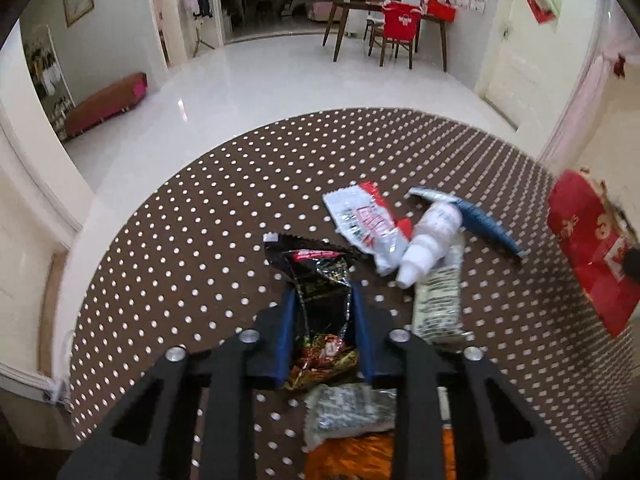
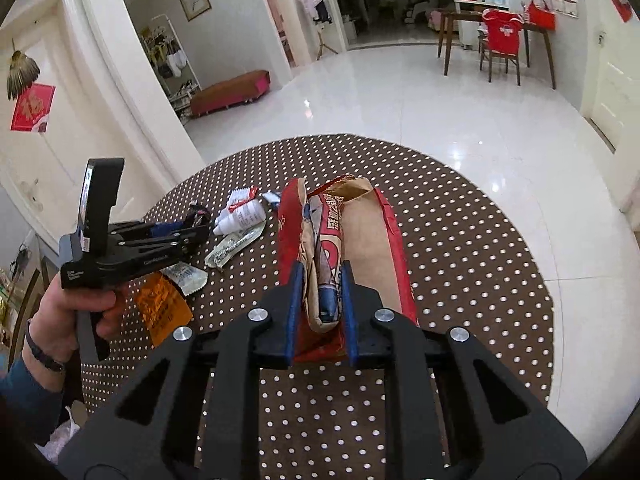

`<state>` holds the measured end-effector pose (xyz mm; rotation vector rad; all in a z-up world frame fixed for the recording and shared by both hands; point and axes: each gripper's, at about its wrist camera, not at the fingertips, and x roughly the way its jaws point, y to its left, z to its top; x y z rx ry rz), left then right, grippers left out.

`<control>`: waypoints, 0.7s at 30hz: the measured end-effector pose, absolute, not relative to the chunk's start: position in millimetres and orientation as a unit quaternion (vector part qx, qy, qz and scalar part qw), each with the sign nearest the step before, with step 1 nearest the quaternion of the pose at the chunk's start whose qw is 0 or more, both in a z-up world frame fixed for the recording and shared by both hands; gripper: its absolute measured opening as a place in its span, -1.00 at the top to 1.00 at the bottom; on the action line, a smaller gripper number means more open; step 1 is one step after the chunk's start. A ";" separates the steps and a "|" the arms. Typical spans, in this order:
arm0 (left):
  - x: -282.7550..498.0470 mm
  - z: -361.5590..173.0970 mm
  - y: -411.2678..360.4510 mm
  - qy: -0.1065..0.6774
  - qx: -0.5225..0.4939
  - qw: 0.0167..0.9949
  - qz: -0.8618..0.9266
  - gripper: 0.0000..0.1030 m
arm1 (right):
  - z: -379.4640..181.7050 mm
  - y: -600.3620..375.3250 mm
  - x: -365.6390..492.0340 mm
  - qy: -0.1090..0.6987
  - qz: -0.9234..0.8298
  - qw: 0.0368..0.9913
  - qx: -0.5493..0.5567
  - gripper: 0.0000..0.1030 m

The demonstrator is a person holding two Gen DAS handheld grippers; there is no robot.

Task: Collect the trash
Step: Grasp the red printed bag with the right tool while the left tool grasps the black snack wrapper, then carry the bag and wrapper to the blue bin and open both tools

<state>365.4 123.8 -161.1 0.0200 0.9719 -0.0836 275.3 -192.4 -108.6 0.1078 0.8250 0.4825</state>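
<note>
A black foil snack wrapper [image 1: 316, 264] sits between the blue fingers of my left gripper [image 1: 323, 292], whose pads press on its sides. Just beyond it lie a white-and-red wrapper [image 1: 364, 220], a small white bottle [image 1: 432, 236], a blue wrapper [image 1: 480, 216] and a printed clear packet [image 1: 438, 304]. Under the gripper are a silvery packet [image 1: 348, 408] and an orange wrapper [image 1: 352, 456]. My right gripper [image 2: 322, 270] is shut on the folded rim of a red paper bag [image 2: 372, 240], which lies on the table with its mouth facing away. The left gripper [image 2: 200, 220] shows at the left, held by a hand.
Everything rests on a round table with a brown white-dotted cloth [image 1: 200, 240]. Glossy white floor [image 2: 400, 96] surrounds it. A wooden table with a red-covered chair [image 2: 502, 40] stands far back, and a low bench [image 2: 232, 92] sits by the left wall.
</note>
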 end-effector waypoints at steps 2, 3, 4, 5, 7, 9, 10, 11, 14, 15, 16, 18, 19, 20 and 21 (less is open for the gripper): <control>358.4 -154.8 123.5 0.456 0.013 0.889 -0.032 0.56 | -104.7 -198.2 273.5 0.390 0.230 0.890 0.057 0.65; 354.8 -152.4 123.3 0.452 0.010 0.891 -0.032 0.56 | -101.9 -201.8 272.4 0.386 0.229 0.892 0.062 0.65; 348.2 -147.7 124.0 0.446 0.000 0.895 -0.034 0.56 | -100.1 -204.4 271.7 0.383 0.229 0.893 0.064 0.65; 343.5 -142.4 124.0 0.439 -0.006 0.898 -0.035 0.56 | -97.7 -207.9 270.5 0.379 0.228 0.894 0.068 0.65; 333.9 -130.9 123.7 0.423 -0.010 0.905 -0.033 0.56 | -93.4 -214.3 268.7 0.373 0.227 0.897 0.073 0.65; 326.7 -120.2 122.5 0.409 -0.020 0.912 -0.035 0.56 | -89.1 -220.1 266.2 0.367 0.226 0.899 0.081 0.65; 322.8 -113.7 121.3 0.401 -0.024 0.915 -0.035 0.56 | -86.0 -224.0 264.5 0.362 0.224 0.901 0.086 0.65; 319.5 -107.7 119.8 0.393 -0.027 0.918 -0.036 0.56 | -83.6 -228.3 263.1 0.358 0.223 0.902 0.089 0.65; 304.1 -89.7 109.9 0.371 -0.033 0.927 -0.051 0.56 | -77.0 -244.0 259.3 0.349 0.215 0.907 0.098 0.65; 301.1 -84.8 103.9 0.366 -0.033 0.928 -0.057 0.56 | -75.7 -248.6 257.7 0.346 0.212 0.909 0.100 0.65; 297.6 -79.8 94.0 0.362 -0.032 0.929 -0.070 0.56 | -74.2 -255.1 255.6 0.343 0.207 0.910 0.104 0.65; 293.7 -74.2 79.5 0.358 -0.031 0.929 -0.086 0.55 | -72.0 -267.8 252.1 0.338 0.198 0.913 0.110 0.65; 290.7 -71.6 67.5 0.355 -0.029 0.929 -0.097 0.55 | -70.8 -277.1 249.4 0.335 0.191 0.916 0.115 0.65; 289.5 -69.5 58.1 0.354 -0.028 0.928 -0.108 0.56 | -70.2 -284.3 247.3 0.333 0.185 0.917 0.118 0.65; 289.2 -69.0 49.2 0.354 -0.027 0.928 -0.116 0.55 | -69.9 -293.0 245.8 0.331 0.179 0.918 0.122 0.65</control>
